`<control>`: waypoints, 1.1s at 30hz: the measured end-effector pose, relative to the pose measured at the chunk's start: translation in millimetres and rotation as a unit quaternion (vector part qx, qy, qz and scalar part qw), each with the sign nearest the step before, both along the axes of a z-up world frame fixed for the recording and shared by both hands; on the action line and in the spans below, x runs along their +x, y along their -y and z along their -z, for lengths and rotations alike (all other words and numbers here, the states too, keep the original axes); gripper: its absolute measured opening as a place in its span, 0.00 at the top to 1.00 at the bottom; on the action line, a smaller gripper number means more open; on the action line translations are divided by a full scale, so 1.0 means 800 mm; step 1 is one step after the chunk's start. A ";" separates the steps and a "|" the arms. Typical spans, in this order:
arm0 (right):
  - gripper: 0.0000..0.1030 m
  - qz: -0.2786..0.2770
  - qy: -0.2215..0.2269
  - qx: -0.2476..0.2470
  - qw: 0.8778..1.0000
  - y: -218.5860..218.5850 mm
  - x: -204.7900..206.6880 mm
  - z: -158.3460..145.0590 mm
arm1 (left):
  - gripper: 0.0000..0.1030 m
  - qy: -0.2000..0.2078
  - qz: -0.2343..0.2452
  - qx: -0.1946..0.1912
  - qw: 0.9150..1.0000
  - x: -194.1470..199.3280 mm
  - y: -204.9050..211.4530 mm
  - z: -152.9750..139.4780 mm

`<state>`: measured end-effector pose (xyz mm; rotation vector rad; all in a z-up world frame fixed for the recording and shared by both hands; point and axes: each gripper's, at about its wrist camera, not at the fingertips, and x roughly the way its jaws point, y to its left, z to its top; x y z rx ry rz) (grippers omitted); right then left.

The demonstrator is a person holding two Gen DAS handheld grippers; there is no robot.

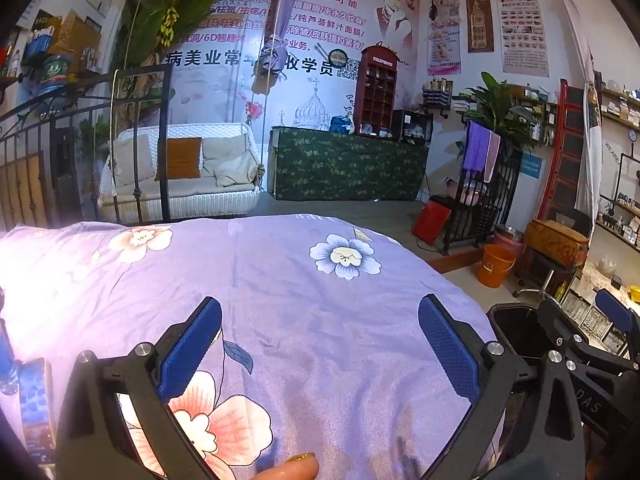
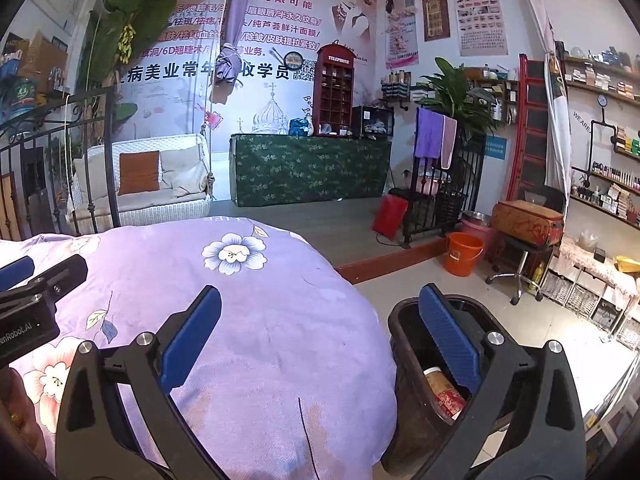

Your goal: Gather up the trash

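Note:
My left gripper (image 1: 320, 344) is open and empty above the purple floral cloth (image 1: 304, 320) that covers the table. My right gripper (image 2: 320, 340) is open and empty over the cloth's right edge (image 2: 280, 340), its right finger above a dark trash bin (image 2: 408, 344) on the floor. A red-patterned cup (image 2: 442, 390) lies inside the bin. The bin also shows at the right in the left wrist view (image 1: 516, 332). A blue packet (image 1: 34, 408) lies at the far left edge of the cloth in the left wrist view.
An orange bucket (image 2: 464, 254) and a stool with a brown case (image 2: 526, 222) stand on the floor to the right. A green-draped counter (image 2: 312, 168) and a white swing sofa (image 2: 148, 184) are at the back. Shelves (image 2: 604, 184) line the right wall.

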<state>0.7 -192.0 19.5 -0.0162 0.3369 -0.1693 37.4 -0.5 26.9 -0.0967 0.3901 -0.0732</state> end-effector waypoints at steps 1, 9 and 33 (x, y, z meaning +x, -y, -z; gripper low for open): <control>0.05 -0.001 -0.001 0.001 1.000 0.001 0.000 0.000 | 0.06 0.001 0.000 -0.001 1.000 0.000 0.000 0.000; 0.05 -0.001 -0.005 0.003 1.000 0.000 0.003 0.001 | 0.06 0.002 -0.003 0.004 1.000 -0.001 0.002 0.000; 0.05 -0.001 -0.009 0.006 1.000 -0.001 0.008 0.006 | 0.06 0.000 -0.002 0.000 1.000 0.000 0.001 0.000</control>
